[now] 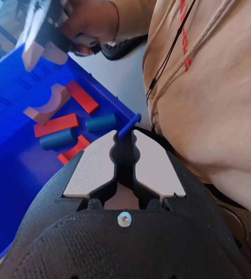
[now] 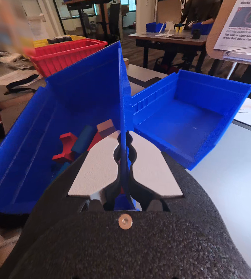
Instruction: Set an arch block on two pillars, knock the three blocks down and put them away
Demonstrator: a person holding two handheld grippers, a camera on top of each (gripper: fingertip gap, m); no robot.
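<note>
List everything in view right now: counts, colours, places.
block bin: 1, blue, tilted, held at its rim
red planks: 2, red, in the block bin
red arch block: 1, red, in the block bin
pillars: 2, dark blue, in the block bin
pale arch block: 1, pale pink, in the block bin
pale blocks: 2, blurred, at the bin's far end
second bin: 1, blue, on the white table
red crate: 1, red, background left
sheet on stand: 1, white, upper right
hoodie: 1, beige, on the person
left gripper: shut on the bin's rim
right gripper: shut on the bin's wall
</note>
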